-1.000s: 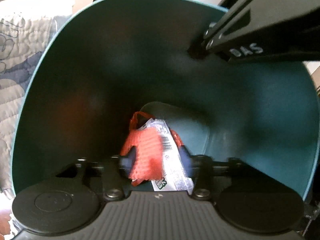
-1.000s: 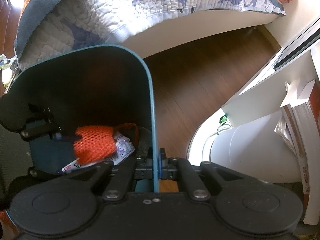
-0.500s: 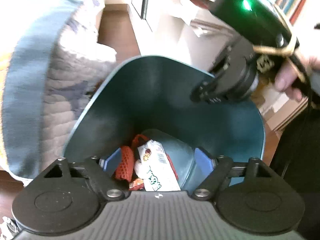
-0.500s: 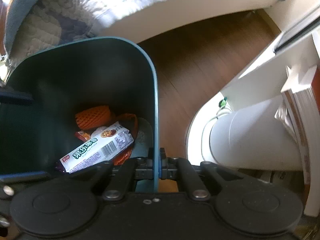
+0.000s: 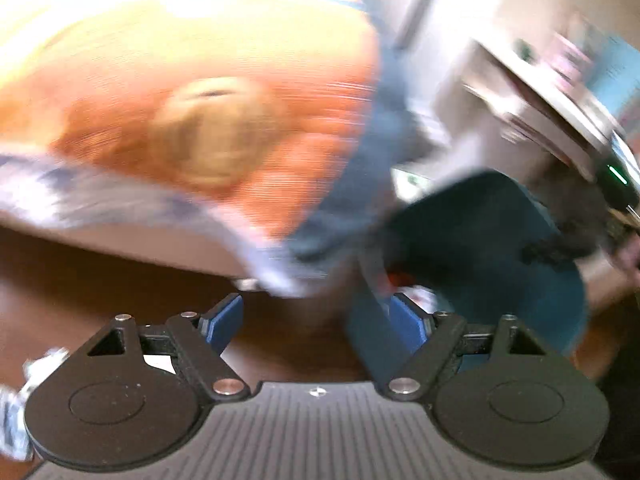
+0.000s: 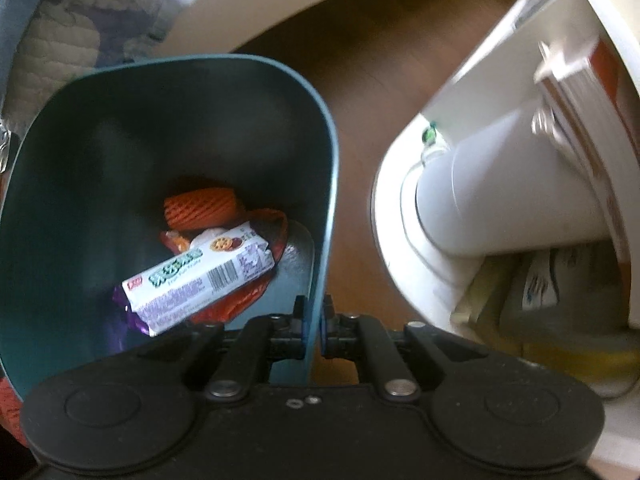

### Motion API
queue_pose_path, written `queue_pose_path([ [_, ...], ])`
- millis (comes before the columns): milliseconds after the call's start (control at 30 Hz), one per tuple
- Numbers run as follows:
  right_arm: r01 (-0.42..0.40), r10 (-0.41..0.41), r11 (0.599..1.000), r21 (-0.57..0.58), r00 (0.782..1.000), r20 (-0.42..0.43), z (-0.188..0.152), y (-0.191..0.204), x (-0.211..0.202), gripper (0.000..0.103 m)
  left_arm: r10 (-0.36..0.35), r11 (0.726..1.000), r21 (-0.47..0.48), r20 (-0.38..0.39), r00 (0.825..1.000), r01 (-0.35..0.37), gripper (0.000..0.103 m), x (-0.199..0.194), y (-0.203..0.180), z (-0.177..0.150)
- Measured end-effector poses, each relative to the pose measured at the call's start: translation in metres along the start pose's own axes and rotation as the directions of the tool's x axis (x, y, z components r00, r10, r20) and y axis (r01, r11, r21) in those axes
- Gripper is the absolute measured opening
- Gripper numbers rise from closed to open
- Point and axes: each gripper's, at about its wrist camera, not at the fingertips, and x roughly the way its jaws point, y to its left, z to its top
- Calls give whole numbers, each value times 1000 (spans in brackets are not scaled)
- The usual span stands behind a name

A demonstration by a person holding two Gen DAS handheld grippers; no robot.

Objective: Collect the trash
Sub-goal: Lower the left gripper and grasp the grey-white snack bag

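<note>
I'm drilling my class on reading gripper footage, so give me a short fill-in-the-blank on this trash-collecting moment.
1. The right gripper is clamped on the bin's ____.
2. The left gripper has its jaws ____ and holds nothing.
3. The white biscuit wrapper lies inside the teal ____.
4. The foam net behind the wrapper is coloured ____.

Missing words: rim; open; bin; orange

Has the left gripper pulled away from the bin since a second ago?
Yes. The left gripper, open and empty, has pulled out of the teal bin and swung left; the bin now sits to its right, with the bedspread ahead.
</note>
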Motion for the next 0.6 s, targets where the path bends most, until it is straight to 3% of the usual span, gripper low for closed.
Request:
queue_pose_path([
  [33,0,1,1000,12,1000,-10,-4,0,0,6,67,996,-52,17,998,-66,80,-2,21,0],
  [100,2,-1,999,40,999,-32,-11,3,1,7,214,966,-154,24,976,-208,80,-2,64,-3],
  [167,10,-7,998,60,999,-52,-20,8,1,8,270,925,-275,-15,963,-263,80,1,115,-10],
  [267,-1,8,995,98,998,-66,-32,13,3,9,350,823,-440,-108,931,-360,80,10,195,-27],
  [333,-8,16,993,116,998,-67,-37,17,3,10,401,740,-514,-183,898,-435,80,20,240,-42],
  [467,-50,61,989,138,995,-79,-44,28,6,11,390,678,-536,-317,864,-503,80,50,301,-74],
  [567,-84,97,988,133,990,-97,-48,37,12,12,350,603,-584,-418,838,-543,80,65,333,-105],
  [600,-91,105,987,131,989,-103,-49,39,14,12,376,577,-583,-433,819,-572,80,65,339,-112],
])
